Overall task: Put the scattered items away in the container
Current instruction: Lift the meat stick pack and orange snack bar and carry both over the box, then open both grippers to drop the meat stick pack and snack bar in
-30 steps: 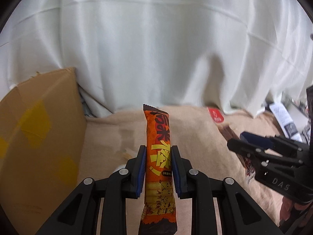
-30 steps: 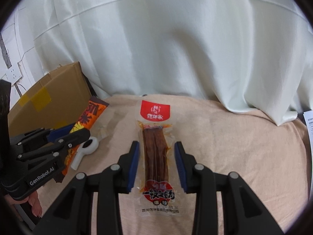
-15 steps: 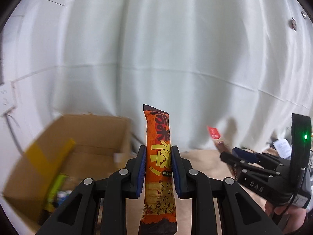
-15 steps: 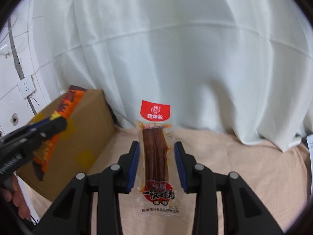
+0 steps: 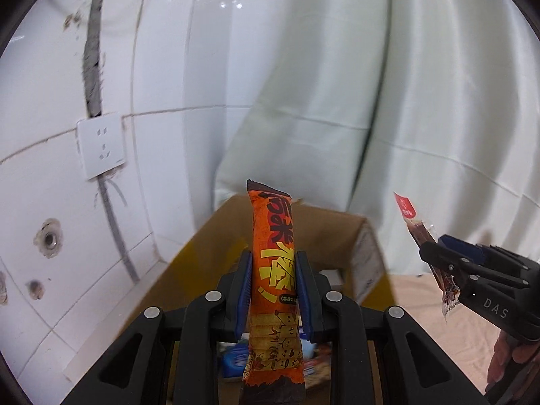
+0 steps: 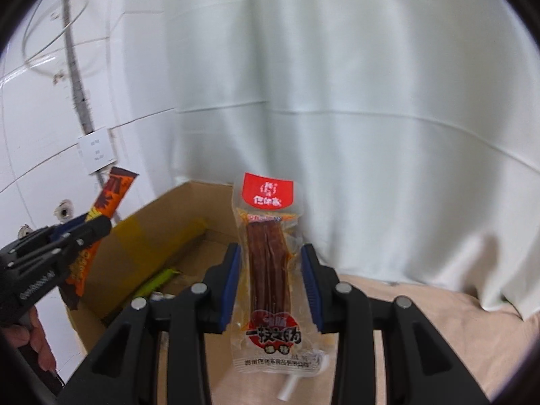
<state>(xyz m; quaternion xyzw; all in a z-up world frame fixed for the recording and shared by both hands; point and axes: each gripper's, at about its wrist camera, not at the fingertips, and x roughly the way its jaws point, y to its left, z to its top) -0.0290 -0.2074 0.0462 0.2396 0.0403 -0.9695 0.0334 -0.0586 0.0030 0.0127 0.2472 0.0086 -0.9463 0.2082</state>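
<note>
Left tongs (image 5: pixel 272 290) clamp an orange snack bar (image 5: pixel 274 283) above the open cardboard box (image 5: pixel 366 263); right tongs (image 6: pixel 271 285) grip a clear-wrapped meat stick (image 6: pixel 268 263) beside it. Best release each only once past the rim.

Both claws risen from the cloth, now over cardboard box (image 5: pixel 366 263)
</note>
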